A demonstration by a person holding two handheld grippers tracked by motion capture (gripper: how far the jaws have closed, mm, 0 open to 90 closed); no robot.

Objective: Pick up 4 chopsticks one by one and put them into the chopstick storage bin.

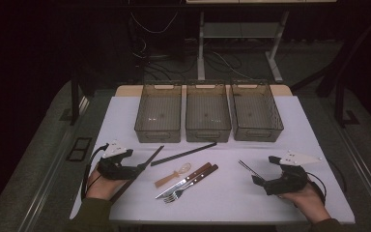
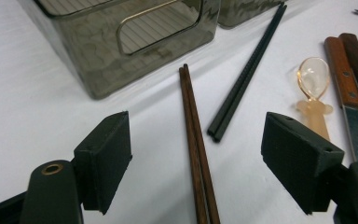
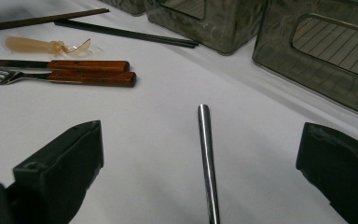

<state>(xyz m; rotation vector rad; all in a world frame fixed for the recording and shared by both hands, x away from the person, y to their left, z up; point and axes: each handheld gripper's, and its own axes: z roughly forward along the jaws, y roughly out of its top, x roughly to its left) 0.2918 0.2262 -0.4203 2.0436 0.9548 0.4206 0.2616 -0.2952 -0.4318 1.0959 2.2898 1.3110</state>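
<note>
table (image 1: 125, 116): white top
bins (image 1: 207, 116): smoky translucent grey, fine ribbed lines on walls and floor
brown chopsticks (image 2: 196, 154): dark reddish-brown wood grain
black chopsticks (image 2: 242, 79): matte black
spoon (image 2: 313, 88): clear amber plastic
knife (image 3: 56, 64): reddish-brown wooden handle, silver blade
fork (image 3: 51, 77): matching wooden handle, silver tines
metal chopsticks (image 3: 206, 158): plain silver
left gripper (image 2: 200, 163): black, dark green-black pads
right gripper (image 3: 200, 177): black

Three smoky translucent bins (image 1: 207, 116) in a row at the desk's (image 1: 125, 116) far edge, beyond both hand-held grippers. Between the grippers: black chopsticks (image 1: 183, 153), amber plastic spoon (image 1: 174, 175), wood-handled knife (image 1: 186, 180) and fork (image 1: 193, 184) touching side by side.
</note>
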